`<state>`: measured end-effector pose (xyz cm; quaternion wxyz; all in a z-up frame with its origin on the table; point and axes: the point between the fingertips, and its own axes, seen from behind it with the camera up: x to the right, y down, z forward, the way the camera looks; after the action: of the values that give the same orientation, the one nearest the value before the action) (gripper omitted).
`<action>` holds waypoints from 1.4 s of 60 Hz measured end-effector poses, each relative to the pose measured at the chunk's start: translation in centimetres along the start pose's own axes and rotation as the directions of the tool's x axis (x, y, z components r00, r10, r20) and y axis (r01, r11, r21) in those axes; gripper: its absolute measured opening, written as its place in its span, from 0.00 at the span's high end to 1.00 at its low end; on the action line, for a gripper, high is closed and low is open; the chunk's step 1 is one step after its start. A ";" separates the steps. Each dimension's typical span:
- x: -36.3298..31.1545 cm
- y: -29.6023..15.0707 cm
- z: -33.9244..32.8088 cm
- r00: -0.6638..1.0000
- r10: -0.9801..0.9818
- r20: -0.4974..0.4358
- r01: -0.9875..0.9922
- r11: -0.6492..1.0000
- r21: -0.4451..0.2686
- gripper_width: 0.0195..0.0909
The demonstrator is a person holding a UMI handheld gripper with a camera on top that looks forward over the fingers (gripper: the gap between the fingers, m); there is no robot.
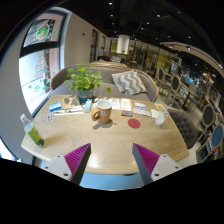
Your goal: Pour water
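Nothing poured yet, by appearance: bottle (32,131), apparently the water source, at the tabletop (110,148) left edge; brown mug (102,112) mid-table beyond the fingers; red coaster (134,124) right of it; tool (111,158) spread, empty, holding nothing.

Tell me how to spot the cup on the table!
Find the wooden table ahead of the gripper, whose open fingers hold nothing. In front of the leafy plant stands the cup. It is the only brown, handled thing there.

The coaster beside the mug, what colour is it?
Dark red coaster, right of the mug; gripper view.
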<state>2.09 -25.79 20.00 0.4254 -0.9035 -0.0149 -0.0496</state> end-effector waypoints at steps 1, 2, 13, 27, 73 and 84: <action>0.0 0.1 0.0 1.000 0.002 -0.004 -0.002 1.000 -0.002 0.08; -0.1 0.2 -0.1 1.000 0.004 -0.008 -0.004 1.000 -0.005 0.08; -3.5 3.3 -2.0 0.998 -0.012 -0.062 0.008 0.998 -0.057 0.08; -13.5 8.5 -3.6 1.000 0.000 -0.008 -0.001 0.996 -0.088 0.08; -39.9 2.6 11.8 0.983 0.003 0.184 -0.033 0.987 0.157 0.30; -40.8 2.2 12.8 0.975 -0.028 0.219 -0.016 0.981 0.193 0.54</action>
<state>-37.38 -16.70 6.02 0.5069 -0.8577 -0.0695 0.0515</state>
